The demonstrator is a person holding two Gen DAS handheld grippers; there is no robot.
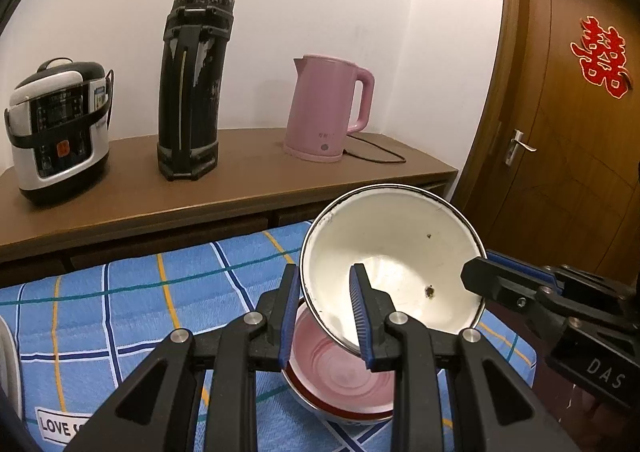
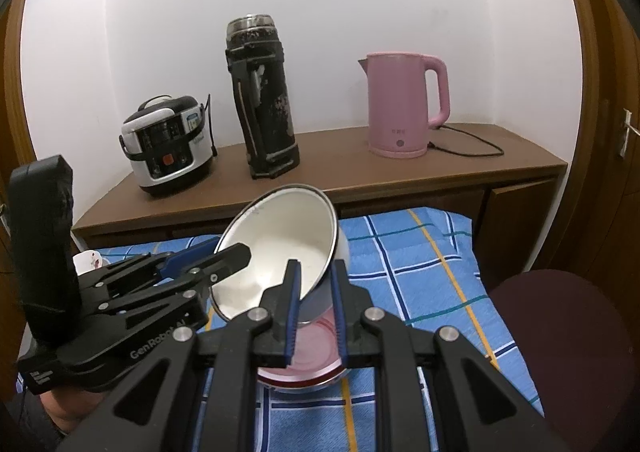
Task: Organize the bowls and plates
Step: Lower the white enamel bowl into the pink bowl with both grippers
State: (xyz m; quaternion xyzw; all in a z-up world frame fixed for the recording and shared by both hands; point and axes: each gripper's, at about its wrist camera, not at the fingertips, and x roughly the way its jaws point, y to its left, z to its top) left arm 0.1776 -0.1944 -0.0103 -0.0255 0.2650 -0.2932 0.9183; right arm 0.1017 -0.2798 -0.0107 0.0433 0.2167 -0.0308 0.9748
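"LOVE" is read on a white label (image 1: 60,426) sewn to the blue plaid cloth (image 1: 132,292) | "DAS" is printed on the right gripper (image 1: 472,276) | "GenRobot" is printed on the left gripper (image 2: 240,252)

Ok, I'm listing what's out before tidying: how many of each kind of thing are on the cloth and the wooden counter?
Bowls: 2 (white bowl, pink bowl)
White floral cup or dish, mostly hidden: 1
Rice cooker: 1
Flask: 1
Kettle: 1
Total: 6
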